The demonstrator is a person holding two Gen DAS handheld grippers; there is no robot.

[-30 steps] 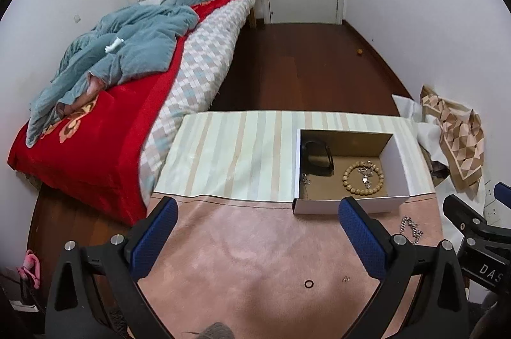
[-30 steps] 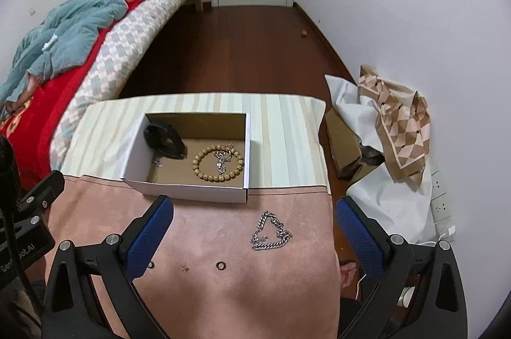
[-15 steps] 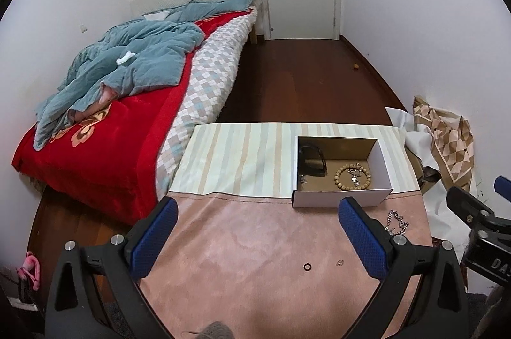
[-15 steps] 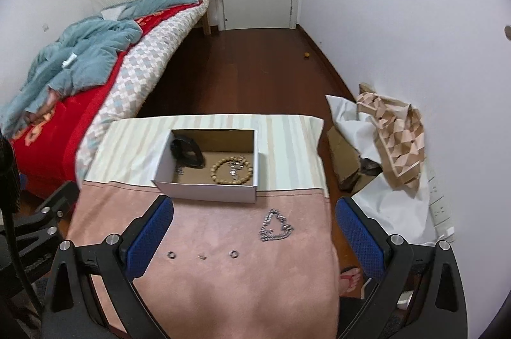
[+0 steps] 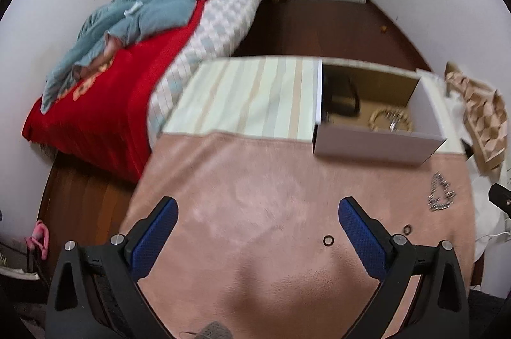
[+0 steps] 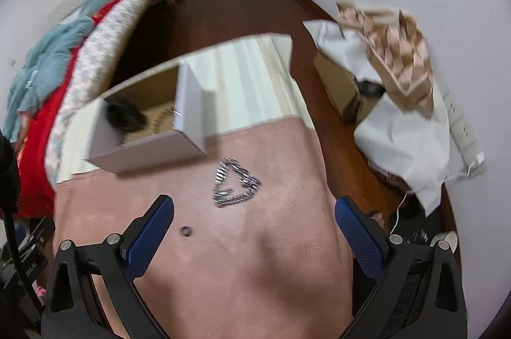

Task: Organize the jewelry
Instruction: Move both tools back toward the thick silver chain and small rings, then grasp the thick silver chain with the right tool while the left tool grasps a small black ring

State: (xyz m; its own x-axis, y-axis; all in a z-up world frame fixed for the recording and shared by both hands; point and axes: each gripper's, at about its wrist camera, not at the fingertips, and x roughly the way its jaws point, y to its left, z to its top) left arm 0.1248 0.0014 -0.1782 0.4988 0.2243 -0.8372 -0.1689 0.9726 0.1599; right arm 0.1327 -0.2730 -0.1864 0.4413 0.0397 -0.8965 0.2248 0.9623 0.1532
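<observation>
A white cardboard box [image 5: 377,144] stands on the table and holds a black band [image 5: 343,98] and a wooden bead bracelet [image 5: 391,120]. A silver chain bracelet [image 6: 234,187] lies on the pink cloth [image 6: 287,243], just ahead of my open, empty right gripper [image 6: 254,238]; it also shows in the left wrist view [image 5: 440,193]. Two small dark rings [image 5: 328,240] [image 5: 407,229] lie on the cloth near the right finger of my open, empty left gripper [image 5: 258,235]. One ring [image 6: 185,231] sits by my right gripper's left finger.
A striped cloth [image 5: 252,96] covers the far half of the table. A bed with a red cover [image 5: 105,90] stands to the left. White bags and a patterned box [image 6: 396,51] lie on the floor to the right, by a wall power strip [image 6: 463,128].
Both grippers have dropped lower and closer to the table. The right gripper has tilted and swung over the silver chain. Both stay open.
</observation>
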